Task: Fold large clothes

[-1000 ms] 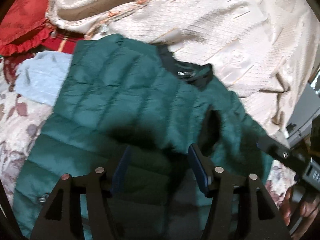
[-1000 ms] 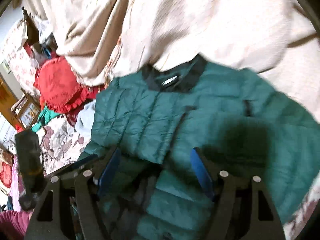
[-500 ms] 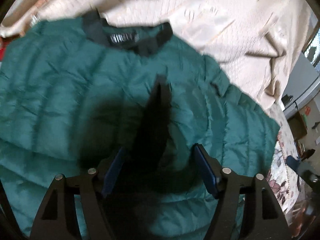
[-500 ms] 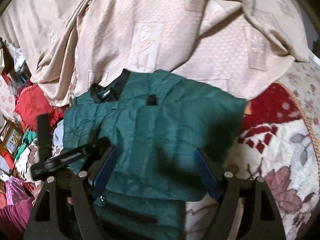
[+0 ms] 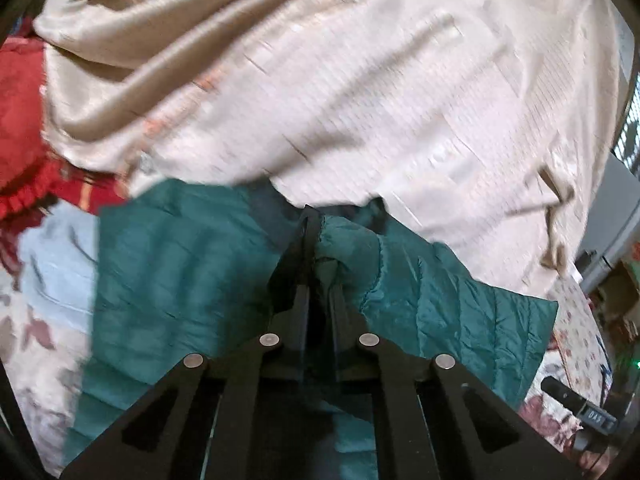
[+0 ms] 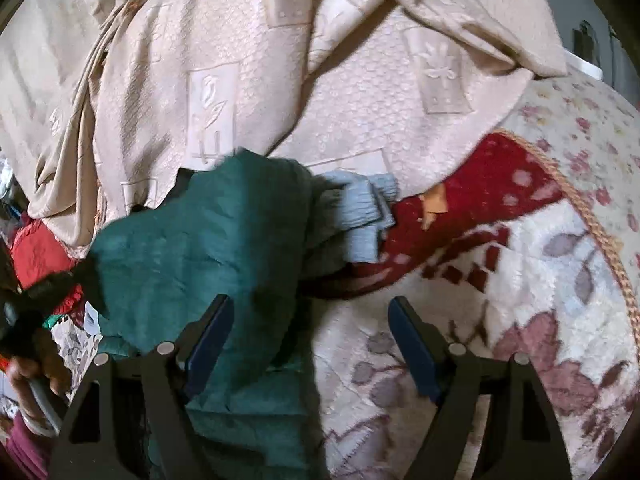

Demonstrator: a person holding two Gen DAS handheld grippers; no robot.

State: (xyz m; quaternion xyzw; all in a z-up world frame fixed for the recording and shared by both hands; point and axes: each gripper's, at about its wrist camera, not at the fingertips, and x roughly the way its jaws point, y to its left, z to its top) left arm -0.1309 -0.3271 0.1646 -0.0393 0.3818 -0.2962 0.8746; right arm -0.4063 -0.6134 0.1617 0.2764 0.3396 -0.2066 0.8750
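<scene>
A dark green quilted jacket [image 5: 180, 272] lies on a floral blanket. In the left wrist view my left gripper [image 5: 318, 264] is shut on a raised fold of the green jacket near its dark collar. In the right wrist view the jacket [image 6: 200, 248] is bunched and lifted at the left, held up by the other gripper [image 6: 44, 292] at the left edge. My right gripper [image 6: 308, 320] is open; its left finger is over the jacket's edge and its right finger is over the blanket.
A beige embossed bedspread [image 6: 360, 80] is heaped behind the jacket. A red cushion [image 5: 20, 100] lies at the left. A light blue garment [image 6: 360, 208] lies beside the jacket. The floral blanket [image 6: 540, 300] spreads to the right.
My left gripper has closed on a fold of the jacket and lifted it. The jacket's right side has folded leftward, uncovering the blanket and light blue garment under my open right gripper.
</scene>
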